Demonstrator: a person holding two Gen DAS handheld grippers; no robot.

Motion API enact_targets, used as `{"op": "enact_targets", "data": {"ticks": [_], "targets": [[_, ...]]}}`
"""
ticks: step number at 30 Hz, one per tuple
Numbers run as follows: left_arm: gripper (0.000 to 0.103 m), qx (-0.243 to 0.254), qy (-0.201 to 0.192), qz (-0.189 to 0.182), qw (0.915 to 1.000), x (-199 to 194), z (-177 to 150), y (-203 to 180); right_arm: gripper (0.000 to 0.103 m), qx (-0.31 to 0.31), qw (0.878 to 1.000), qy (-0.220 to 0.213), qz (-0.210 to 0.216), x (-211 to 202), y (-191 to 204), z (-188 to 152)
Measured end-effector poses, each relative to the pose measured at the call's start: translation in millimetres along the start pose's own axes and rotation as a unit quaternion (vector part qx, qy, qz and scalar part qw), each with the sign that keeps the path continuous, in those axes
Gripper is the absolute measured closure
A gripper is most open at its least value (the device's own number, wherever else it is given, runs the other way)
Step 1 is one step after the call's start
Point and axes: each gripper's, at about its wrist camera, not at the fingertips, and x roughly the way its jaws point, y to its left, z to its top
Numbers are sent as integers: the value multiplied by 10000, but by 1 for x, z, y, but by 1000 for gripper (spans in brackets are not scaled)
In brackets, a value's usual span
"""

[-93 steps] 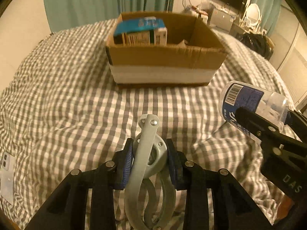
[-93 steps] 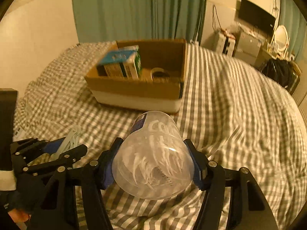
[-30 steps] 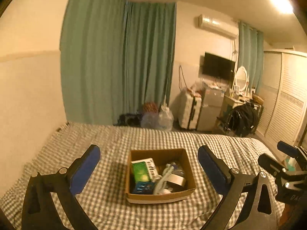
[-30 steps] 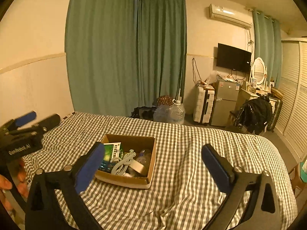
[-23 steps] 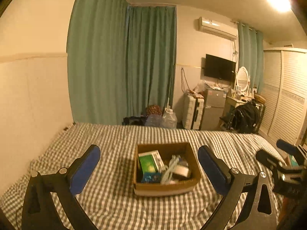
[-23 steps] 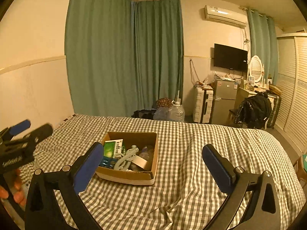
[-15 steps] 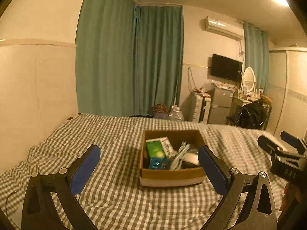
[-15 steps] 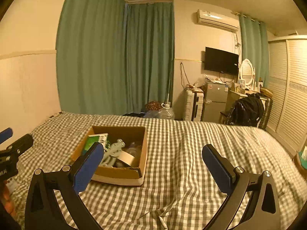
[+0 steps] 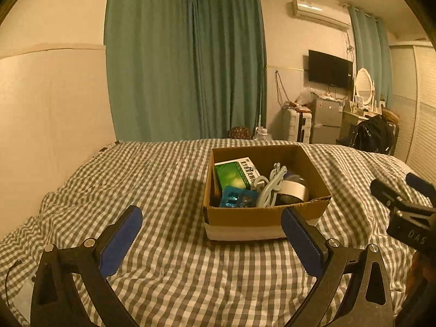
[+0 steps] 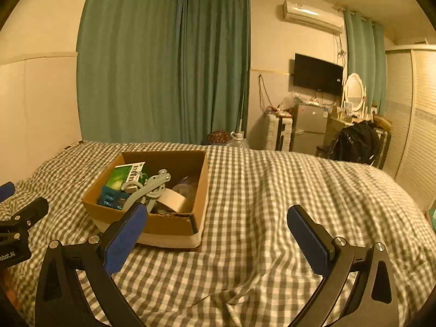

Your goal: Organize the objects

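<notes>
Both tools held back from the bed, nothing in either. Left gripper [image 9: 211, 234]: fingers spread wide, blue pads [image 9: 121, 241] framing bare gingham. Right gripper [image 10: 216, 234]: same, spread wide and empty; it also shows at the right edge of the left view.

Cardboard box [image 9: 261, 219] sits centre-right in the left view, centre-left in the right view, resting on the checked bedspread [image 10: 272, 190]. Inside: green carton [image 9: 235, 174] leaning at the back left, small blue packet [image 9: 238, 200] in front of it, grey plastic clip-like piece [image 10: 148, 189] lying across the top, roll of tape [image 10: 174, 200] toward the right, something dark under it that I cannot make out.

I see no loose items on the visible bedspread, so I judge the sorting close to finished.

Risks as I read them:
- The grey piece sits high, one end up near rim level; a finger sweeping past could snag it and flip it out.
- The box rests on soft, wrinkled bedding; a push on its wall would likely tilt or slide it.
- The green carton leans; a knock could topple it onto the packet.
</notes>
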Motion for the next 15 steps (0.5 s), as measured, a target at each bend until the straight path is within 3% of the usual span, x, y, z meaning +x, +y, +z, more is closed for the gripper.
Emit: {"op": "enact_targets", "data": {"ticks": [15], "targets": [[0,-80,129,-92,9998,-5,-2,1,0,-46,9999,-66,108,-8,9,5]]}}
